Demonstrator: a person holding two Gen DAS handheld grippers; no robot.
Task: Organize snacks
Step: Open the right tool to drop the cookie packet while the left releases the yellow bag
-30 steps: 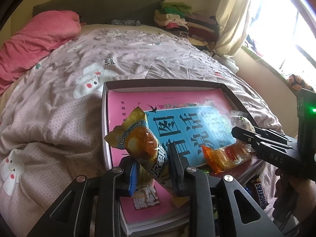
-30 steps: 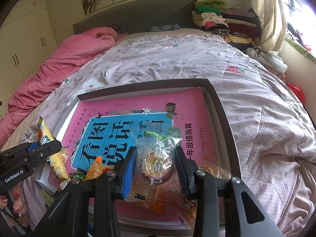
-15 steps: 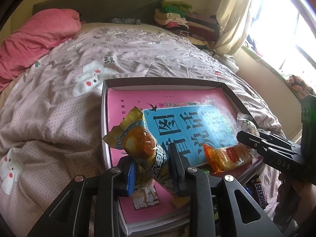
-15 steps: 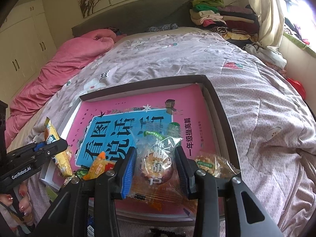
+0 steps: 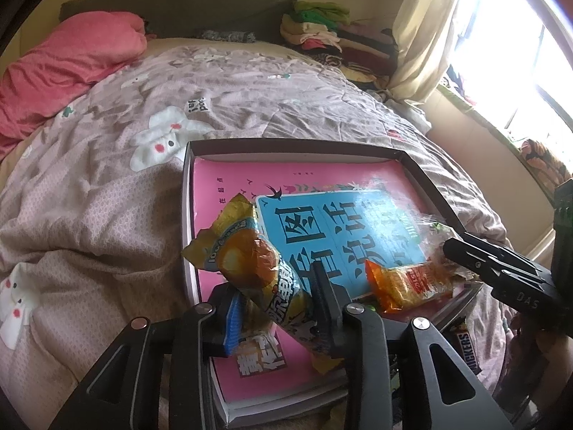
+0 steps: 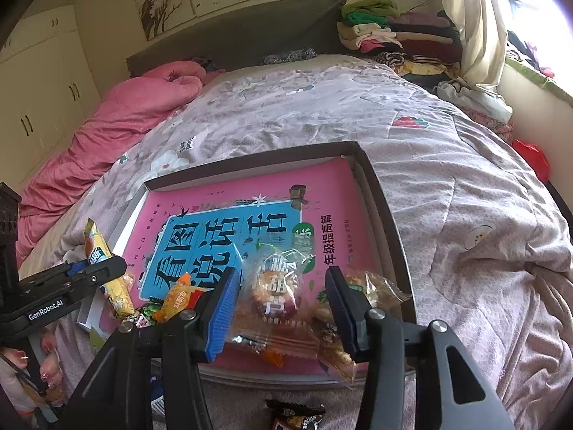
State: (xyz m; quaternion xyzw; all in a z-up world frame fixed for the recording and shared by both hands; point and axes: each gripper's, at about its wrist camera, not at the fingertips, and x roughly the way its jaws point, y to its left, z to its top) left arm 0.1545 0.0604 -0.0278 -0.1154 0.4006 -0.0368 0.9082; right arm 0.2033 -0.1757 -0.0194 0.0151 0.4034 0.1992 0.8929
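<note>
A shallow dark-rimmed box (image 5: pixel 293 143) (image 6: pixel 258 157) lies on the bed with a pink and blue book (image 5: pixel 358 222) (image 6: pixel 229 236) in it. My left gripper (image 5: pixel 275 297) is shut on a yellow cake packet (image 5: pixel 250 261), held over the box's near left corner; the packet also shows in the right wrist view (image 6: pixel 107 276). My right gripper (image 6: pixel 283 297) is open, its fingers either side of a clear-wrapped pastry (image 6: pixel 275 290) lying on the book. An orange snack packet (image 5: pixel 408 279) (image 6: pixel 179 297) lies at the book's near edge. Another clear packet (image 6: pixel 365 286) lies to the right.
The box sits on a grey-pink quilt (image 5: pixel 107 179). A Snickers bar (image 5: pixel 465 351) lies below the box's edge, and a dark wrapped sweet (image 6: pixel 293 415) lies on the quilt near me. A pink duvet (image 6: pixel 136 114) and a pile of folded clothes (image 6: pixel 386 28) are at the bed's far end.
My right gripper has opened and let the clear-wrapped pastry down onto the book. My left gripper still holds the yellow packet, shifted slightly.
</note>
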